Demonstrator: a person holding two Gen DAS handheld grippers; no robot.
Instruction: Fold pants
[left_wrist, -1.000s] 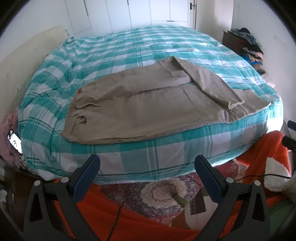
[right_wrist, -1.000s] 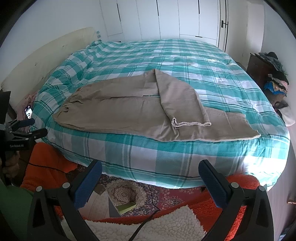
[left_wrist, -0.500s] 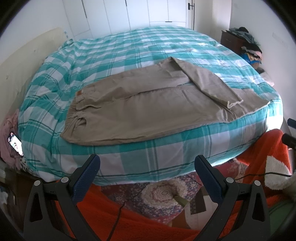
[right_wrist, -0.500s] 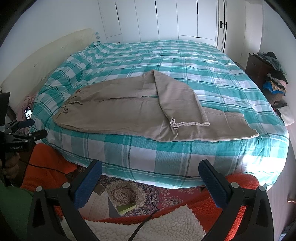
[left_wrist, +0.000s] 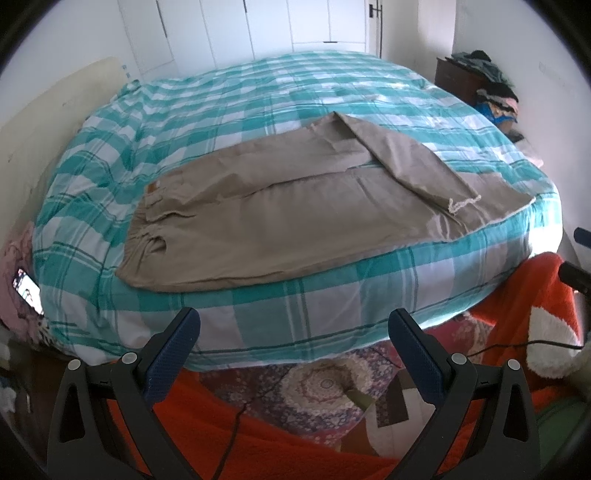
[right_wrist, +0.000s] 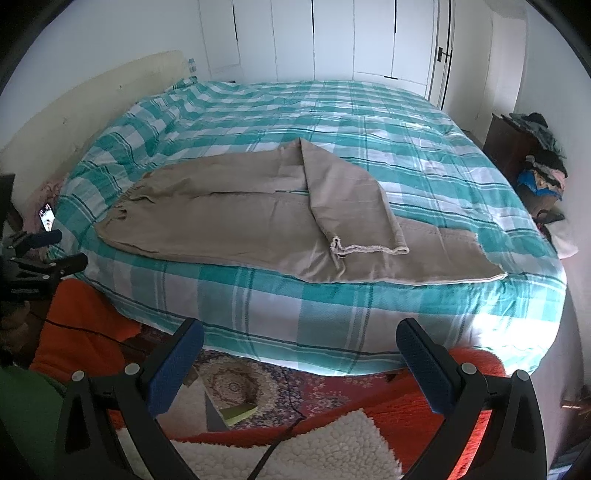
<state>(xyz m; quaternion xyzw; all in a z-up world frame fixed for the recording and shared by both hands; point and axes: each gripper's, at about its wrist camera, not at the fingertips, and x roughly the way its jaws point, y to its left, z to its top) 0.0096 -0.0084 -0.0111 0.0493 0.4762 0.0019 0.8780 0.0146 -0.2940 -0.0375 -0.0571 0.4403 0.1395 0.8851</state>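
Tan pants (left_wrist: 280, 206) lie flat on the bed (left_wrist: 258, 96), along its near edge, waistband toward the headboard end, legs running toward the foot end. One leg is folded back diagonally over the other; its frayed hem (right_wrist: 369, 249) rests on top of the lower leg, near the bed's near edge. Lower leg's hem reaches close to the near foot-end corner. Small brown patch (left_wrist: 152, 187) at the waistband. Bedcover is teal-and-white check.

Left gripper (left_wrist: 293, 330) is off the bed, below the near edge, over the floor; jaws spread wide, nothing between them, blue pads (left_wrist: 173, 354) bare. Right gripper (right_wrist: 299, 341) same: jaws wide apart, empty, low in front of the near edge, not touching the pants. In the right wrist view the left gripper also shows at far left (right_wrist: 40, 254), beside the headboard-end corner.

Floor in front: orange blanket (left_wrist: 280, 439), patterned rug (left_wrist: 321, 384), white fleecy fabric (right_wrist: 295, 446), black cable (left_wrist: 236, 428). A lit phone (left_wrist: 27, 291) sits by the headboard-end side of the bed. Pile of clothes (right_wrist: 541, 166) on a dark cabinet (right_wrist: 511, 147) beyond the foot end. White wardrobe doors (right_wrist: 332, 37) behind the far edge.
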